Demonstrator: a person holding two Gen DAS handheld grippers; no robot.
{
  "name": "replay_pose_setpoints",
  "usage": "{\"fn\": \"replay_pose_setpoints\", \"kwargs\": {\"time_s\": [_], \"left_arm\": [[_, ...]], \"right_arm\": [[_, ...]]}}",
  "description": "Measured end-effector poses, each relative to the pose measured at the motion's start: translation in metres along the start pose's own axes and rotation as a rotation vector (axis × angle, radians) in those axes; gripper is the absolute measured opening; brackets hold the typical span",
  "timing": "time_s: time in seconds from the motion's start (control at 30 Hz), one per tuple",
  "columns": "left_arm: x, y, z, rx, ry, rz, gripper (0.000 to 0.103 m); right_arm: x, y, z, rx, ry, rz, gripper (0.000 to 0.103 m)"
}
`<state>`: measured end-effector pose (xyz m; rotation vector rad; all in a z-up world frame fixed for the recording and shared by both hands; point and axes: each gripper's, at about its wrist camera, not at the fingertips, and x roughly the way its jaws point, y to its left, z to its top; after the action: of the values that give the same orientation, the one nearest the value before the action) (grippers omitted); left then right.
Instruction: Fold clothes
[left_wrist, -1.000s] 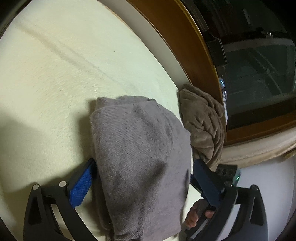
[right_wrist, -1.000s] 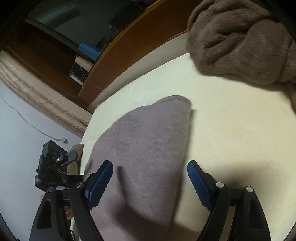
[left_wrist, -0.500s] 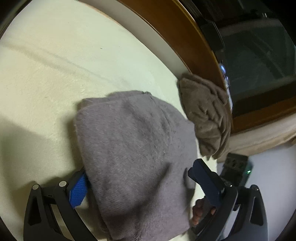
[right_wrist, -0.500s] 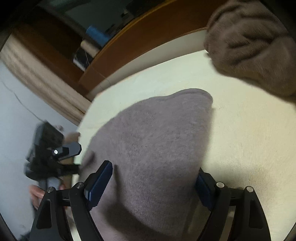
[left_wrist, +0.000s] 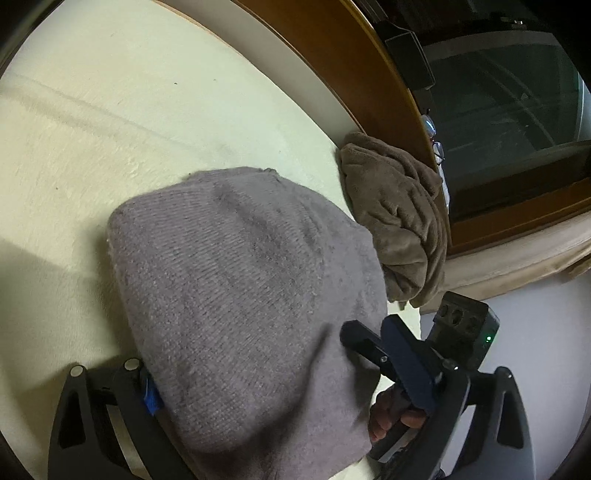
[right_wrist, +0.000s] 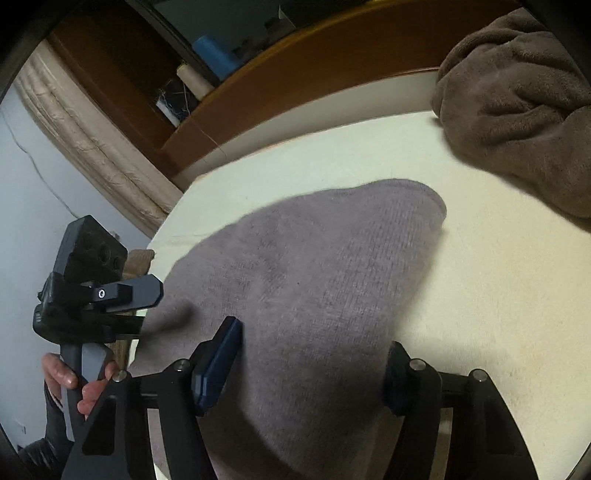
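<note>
A folded grey knit garment (left_wrist: 236, 295) lies on the cream bed sheet (left_wrist: 110, 129). My left gripper (left_wrist: 273, 384) is open, its fingers on either side of the garment's near end, which covers most of the left blue pad. In the right wrist view the same garment (right_wrist: 325, 288) lies between the wide-open fingers of my right gripper (right_wrist: 306, 365). The left gripper (right_wrist: 122, 295) shows there at the garment's left edge. The right gripper's finger (left_wrist: 365, 343) shows in the left wrist view beside my right pad.
A crumpled brown fleece garment (left_wrist: 399, 218) lies at the bed's far edge by the wooden headboard (left_wrist: 351, 74); it also shows at the upper right of the right wrist view (right_wrist: 524, 103). Shelves with small items (right_wrist: 199, 74) sit behind the headboard.
Both grippers have moved in over the grey garment, which now fills more of each view. The two grippers have come closer together. Both stay open.
</note>
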<state>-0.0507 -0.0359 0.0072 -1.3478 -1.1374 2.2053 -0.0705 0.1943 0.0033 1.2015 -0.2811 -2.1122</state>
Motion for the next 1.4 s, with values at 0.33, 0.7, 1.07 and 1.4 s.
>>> {"fn": "replay_pose_setpoints", "kwargs": {"time_s": [0.33, 0.7, 1.07, 1.4], "left_arm": [[-0.009, -0.003, -0.007, 0.003, -0.043, -0.020, 0.033], [-0.044, -0.010, -0.022, 0.008, -0.121, -0.090, 0.032], [-0.182, -0.005, -0.074, 0.024, -0.365, -0.072, 0.032], [-0.357, 0.040, -0.150, -0.043, -0.663, 0.129, 0.033]], "right_arm": [[-0.008, 0.014, 0.001, -0.026, -0.069, 0.048, 0.037], [-0.039, 0.062, 0.006, -0.086, -0.143, 0.066, 0.037], [-0.055, 0.175, 0.000, -0.271, -0.177, 0.204, 0.037], [0.003, 0.332, -0.009, -0.462, -0.090, 0.479, 0.037]]}}
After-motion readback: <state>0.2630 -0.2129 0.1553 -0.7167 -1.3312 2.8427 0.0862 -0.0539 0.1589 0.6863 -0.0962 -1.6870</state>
